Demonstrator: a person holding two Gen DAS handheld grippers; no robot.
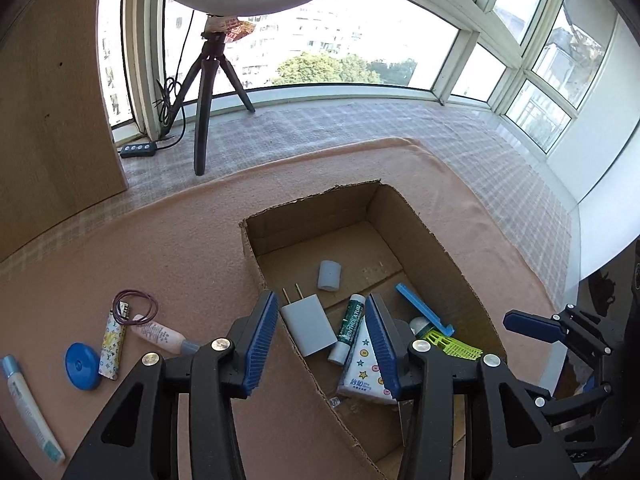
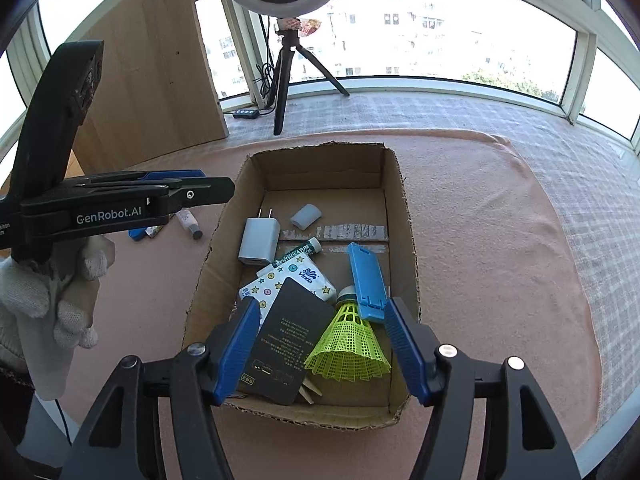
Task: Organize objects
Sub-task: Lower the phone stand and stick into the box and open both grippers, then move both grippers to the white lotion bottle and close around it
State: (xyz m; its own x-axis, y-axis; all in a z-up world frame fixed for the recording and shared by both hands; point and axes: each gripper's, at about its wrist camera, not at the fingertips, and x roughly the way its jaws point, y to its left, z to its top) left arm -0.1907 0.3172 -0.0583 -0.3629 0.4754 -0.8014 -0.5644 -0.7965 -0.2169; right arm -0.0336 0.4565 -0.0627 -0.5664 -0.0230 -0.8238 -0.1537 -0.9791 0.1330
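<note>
An open cardboard box (image 2: 396, 200) (image 1: 432, 232) lies on a pink cloth. It holds a white charger (image 2: 259, 240) (image 1: 308, 328), a grey cap (image 2: 306, 215), a Mentholatum stick (image 1: 349, 326), a tissue pack (image 2: 280, 284), a black card (image 2: 286, 344), a yellow shuttlecock (image 2: 350, 342) and a blue clip (image 2: 366, 280). My left gripper (image 1: 322, 344) is open and empty over the box's left wall. My right gripper (image 2: 322, 344) is open and empty over the box's near end. Left of the box lie a pink tube (image 1: 158, 334), a patterned lighter (image 1: 112, 348), a blue disc (image 1: 82, 366), a white tube (image 1: 30, 408) and hair bands (image 1: 136, 304).
A ring light on a black tripod (image 1: 204, 92) stands at the back by the window, with a cable remote (image 1: 138, 149). A wooden board (image 1: 52, 112) leans at the back left. The checked cloth (image 1: 360, 124) runs beyond the pink cloth.
</note>
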